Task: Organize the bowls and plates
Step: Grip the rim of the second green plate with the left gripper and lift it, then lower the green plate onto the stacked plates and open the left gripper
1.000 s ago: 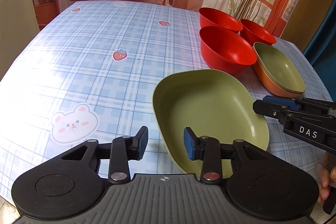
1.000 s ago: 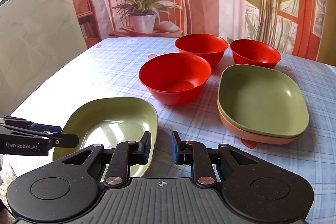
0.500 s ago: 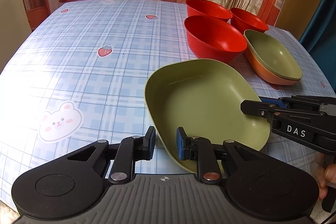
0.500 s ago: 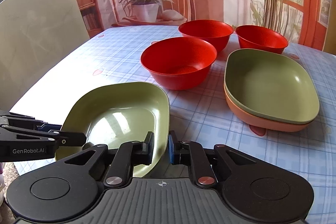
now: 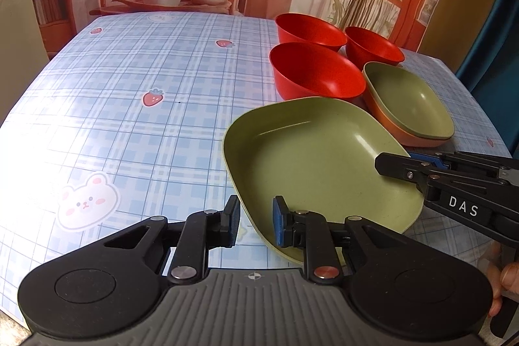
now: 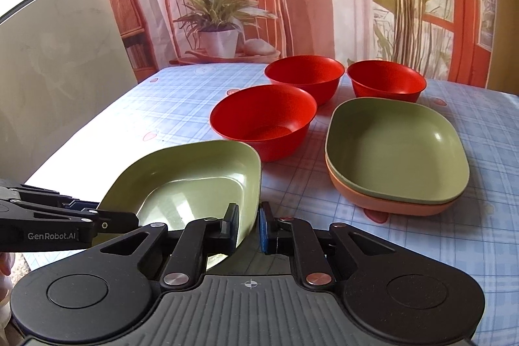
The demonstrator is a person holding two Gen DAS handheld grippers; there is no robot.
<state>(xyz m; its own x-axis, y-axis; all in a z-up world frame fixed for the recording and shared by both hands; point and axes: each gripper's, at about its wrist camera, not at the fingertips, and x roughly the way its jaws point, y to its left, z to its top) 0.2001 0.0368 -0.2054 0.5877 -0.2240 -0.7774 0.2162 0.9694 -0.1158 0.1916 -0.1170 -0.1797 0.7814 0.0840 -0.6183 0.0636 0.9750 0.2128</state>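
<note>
A loose green plate (image 5: 311,158) is lifted off the table and tilted; it also shows in the right wrist view (image 6: 194,180). My left gripper (image 5: 256,224) is shut on its near-left rim. My right gripper (image 6: 248,227) is shut on its opposite rim and shows from the side in the left wrist view (image 5: 421,171). A second green plate (image 6: 395,148) lies stacked in an orange plate (image 6: 389,205) to the right. Three red bowls stand behind: the near one (image 6: 262,119), the far left one (image 6: 305,77), the far right one (image 6: 386,80).
The table wears a blue plaid cloth (image 5: 129,106) with strawberry and bear stickers. A wicker chair with a potted plant (image 6: 220,31) stands beyond the far edge. A pale wall panel (image 6: 58,60) runs along the left side.
Both grippers have closed onto the loose green plate's rims and raised it off the table, tilting it. The stacked plates and bowls have not moved.
</note>
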